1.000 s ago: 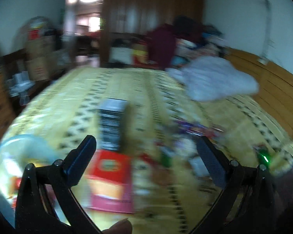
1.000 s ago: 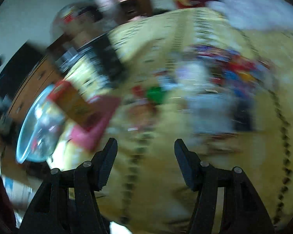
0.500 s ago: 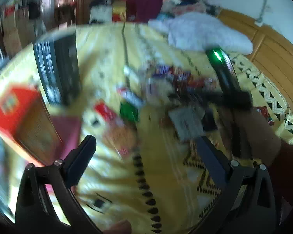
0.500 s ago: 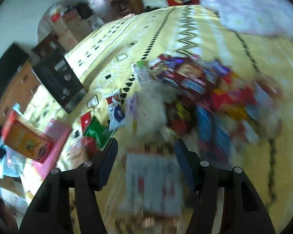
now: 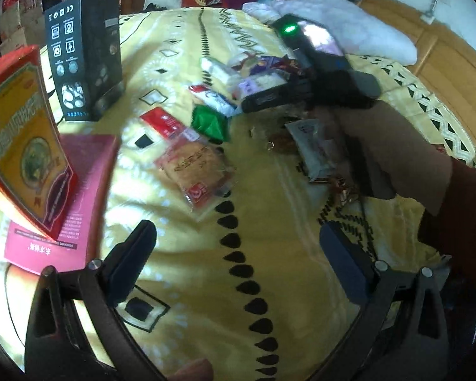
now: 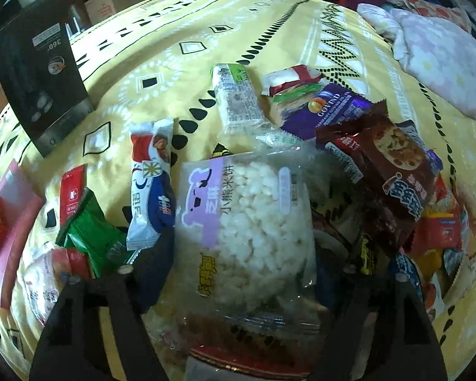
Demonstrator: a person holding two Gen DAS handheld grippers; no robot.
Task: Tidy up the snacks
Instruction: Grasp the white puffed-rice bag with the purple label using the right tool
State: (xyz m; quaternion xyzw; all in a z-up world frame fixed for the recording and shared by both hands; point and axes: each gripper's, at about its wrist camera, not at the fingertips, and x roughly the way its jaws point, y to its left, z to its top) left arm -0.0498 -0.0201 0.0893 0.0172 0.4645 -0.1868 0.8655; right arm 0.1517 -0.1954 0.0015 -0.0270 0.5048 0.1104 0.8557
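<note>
Snacks lie scattered on a bed point(image 5: 187, 289) with a yellow patterned cover. Landmark: the rice-cake pack point(image 6: 247, 219), clear with a purple bear label, in the middle of the pile.

Right gripper point(image 6: 242, 254): jaws have just been opening and stand wide, 1 finger on each side of the pack; whether the pads touch it cannot be told.

Left gripper point(image 5: 238, 260): wide open, empty, over bare cover on the near side of the pack.

Left of the pack: a white-blue bar point(image 6: 150, 187), a green packet point(image 6: 89, 238) and an upright black box point(image 6: 38, 85). Right of it: a brown cookie pack point(image 6: 387, 162).
</note>
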